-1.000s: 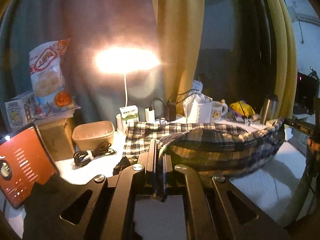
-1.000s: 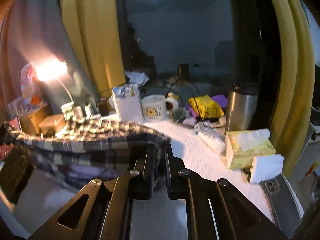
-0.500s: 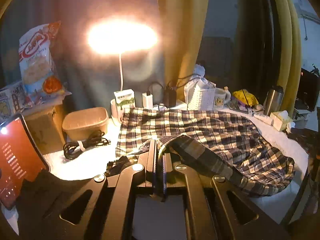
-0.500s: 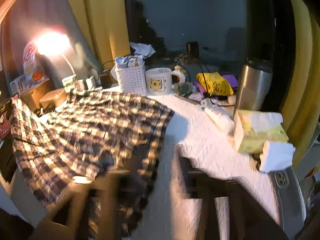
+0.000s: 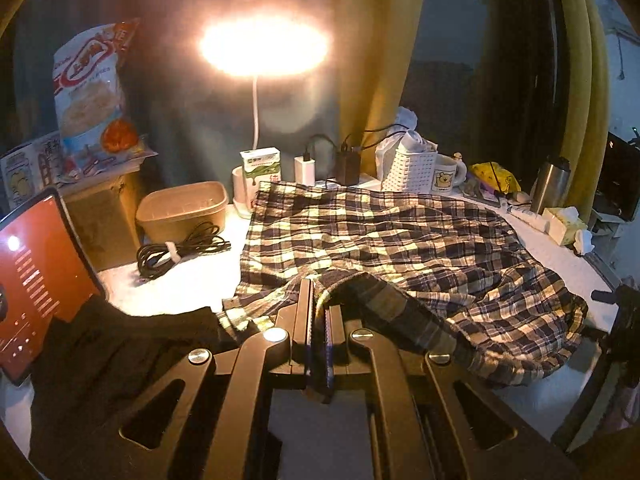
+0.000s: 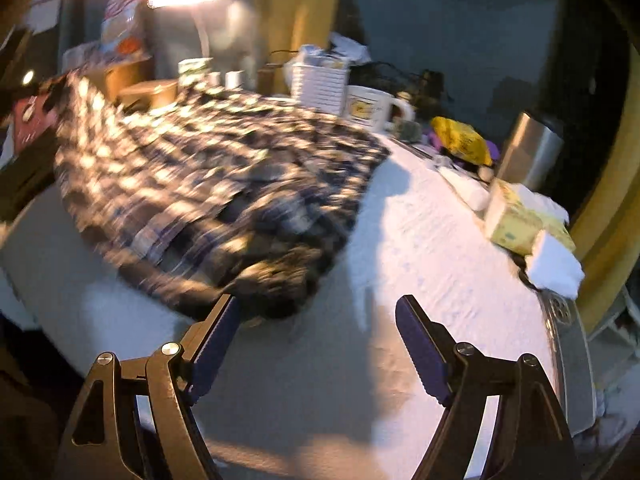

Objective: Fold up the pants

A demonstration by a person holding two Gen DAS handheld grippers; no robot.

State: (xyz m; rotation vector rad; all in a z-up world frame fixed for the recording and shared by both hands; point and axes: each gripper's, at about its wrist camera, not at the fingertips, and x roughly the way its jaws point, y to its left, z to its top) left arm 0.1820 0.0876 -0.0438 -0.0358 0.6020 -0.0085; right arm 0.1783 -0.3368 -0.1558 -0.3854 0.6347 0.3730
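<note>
Pinching plaid pants (image 5: 384,240) edge: left gripper (image 5: 319,304); right gripper (image 6: 316,312) just opened, empty, over bare tablecloth (image 6: 420,240).

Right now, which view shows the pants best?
Left wrist: the plaid pants are sharp and lamp-lit, spread across the table, with an edge pinched in the shut left hand-held gripper. Right wrist shows them motion-blurred, from their right end only.
</note>
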